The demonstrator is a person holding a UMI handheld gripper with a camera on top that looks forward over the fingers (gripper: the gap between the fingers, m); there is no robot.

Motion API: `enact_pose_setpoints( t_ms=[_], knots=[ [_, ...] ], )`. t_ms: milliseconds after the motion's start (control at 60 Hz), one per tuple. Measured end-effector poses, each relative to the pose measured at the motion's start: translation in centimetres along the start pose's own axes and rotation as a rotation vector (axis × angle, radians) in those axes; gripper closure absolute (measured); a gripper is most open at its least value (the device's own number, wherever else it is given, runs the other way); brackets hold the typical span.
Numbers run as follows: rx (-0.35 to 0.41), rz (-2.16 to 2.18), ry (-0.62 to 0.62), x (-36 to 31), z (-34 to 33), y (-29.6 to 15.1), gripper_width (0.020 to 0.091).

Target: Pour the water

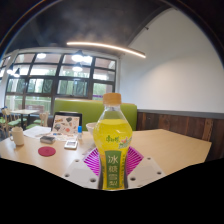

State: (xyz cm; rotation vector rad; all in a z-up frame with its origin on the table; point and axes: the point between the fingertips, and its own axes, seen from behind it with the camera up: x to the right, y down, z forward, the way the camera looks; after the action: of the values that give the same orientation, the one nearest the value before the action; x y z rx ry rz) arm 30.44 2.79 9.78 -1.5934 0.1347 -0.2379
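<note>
A plastic bottle (113, 140) with a yellow label, an orange cap and yellow drink inside stands upright between my gripper's (112, 162) two fingers. The pink pads (93, 160) press against both of its sides, so the gripper is shut on the bottle. The bottle appears held up above the light wooden table (170, 145). Just behind the bottle, at its left shoulder, the rim of a clear cup (93, 129) shows; most of that cup is hidden by the bottle.
On the table to the left lie a dark red coaster (47, 152), a white cup (17, 137), a small box (71, 144) and papers (40, 131). A green bench back (80, 108) and large windows (60, 80) stand beyond.
</note>
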Motion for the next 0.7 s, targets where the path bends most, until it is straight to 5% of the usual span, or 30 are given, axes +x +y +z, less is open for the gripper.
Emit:
enact_pose_setpoints(
  t_ms=[150,450,700],
  knots=[
    [-0.033,-0.150,0.024,-2.4,0.2,-1.3,0.0834],
    [0.127,-0.882,-0.055,-22.3,2.2,-14.6,0.0834],
    [0.227,-1.848,-0.058,-34.9,4.4,-11.4,0.0833]
  ],
)
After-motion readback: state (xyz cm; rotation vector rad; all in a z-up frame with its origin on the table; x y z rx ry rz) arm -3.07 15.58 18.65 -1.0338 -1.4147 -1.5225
